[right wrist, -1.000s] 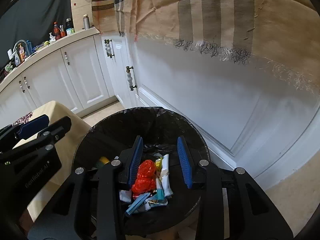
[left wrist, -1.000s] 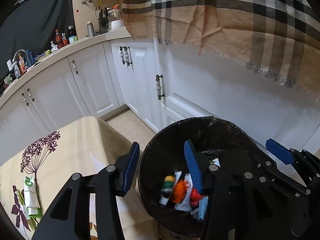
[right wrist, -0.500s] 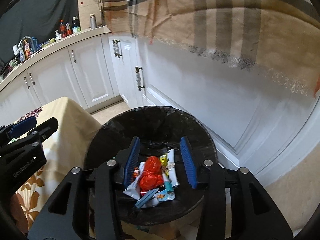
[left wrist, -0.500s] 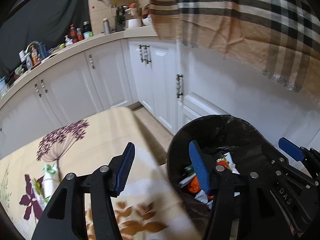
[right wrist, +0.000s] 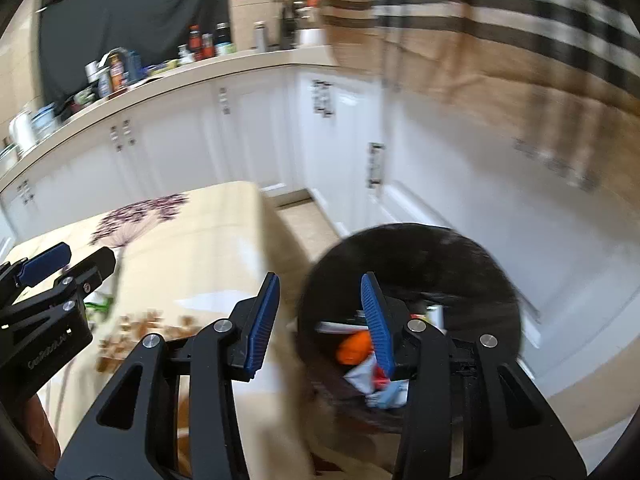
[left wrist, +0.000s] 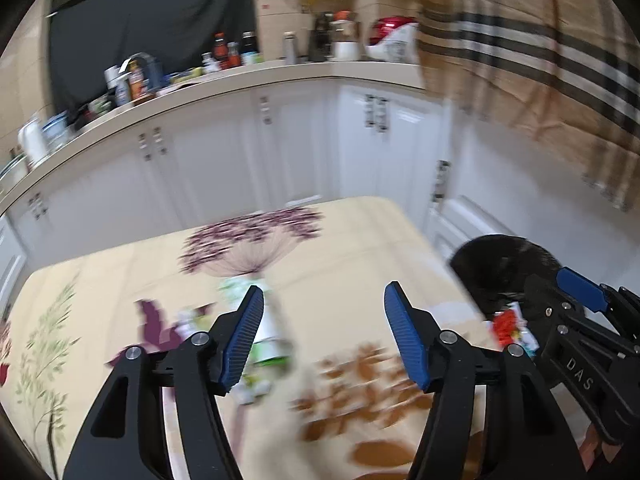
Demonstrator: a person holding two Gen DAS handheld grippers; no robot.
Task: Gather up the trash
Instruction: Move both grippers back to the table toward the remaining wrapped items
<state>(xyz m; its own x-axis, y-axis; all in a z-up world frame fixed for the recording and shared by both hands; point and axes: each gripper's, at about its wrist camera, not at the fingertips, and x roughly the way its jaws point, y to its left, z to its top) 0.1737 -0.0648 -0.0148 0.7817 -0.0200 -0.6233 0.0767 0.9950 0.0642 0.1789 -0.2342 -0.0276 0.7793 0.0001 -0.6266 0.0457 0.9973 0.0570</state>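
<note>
The black-lined trash bin point(right wrist: 420, 256) stands beside the table and holds orange, red, white and blue wrappers point(right wrist: 356, 346). It shows at the right of the left wrist view point(left wrist: 504, 264). My left gripper point(left wrist: 324, 336) is open and empty above the flowered tablecloth point(left wrist: 352, 248). Blurred green-and-white wrappers point(left wrist: 268, 344) lie on the cloth by its left finger. My right gripper point(right wrist: 318, 318) is open and empty over the gap between table edge and bin rim. Both views are motion-blurred.
White kitchen cabinets point(left wrist: 224, 168) run behind the table, with bottles and jars on the counter point(left wrist: 224, 56). A plaid cloth point(left wrist: 532, 64) hangs at the upper right over a white door. Floor point(right wrist: 304, 216) shows between table and cabinets.
Both grippers have swung left, away from the bin and toward the table. The left gripper went from over the bin to over the tablecloth. Both stayed open and empty.
</note>
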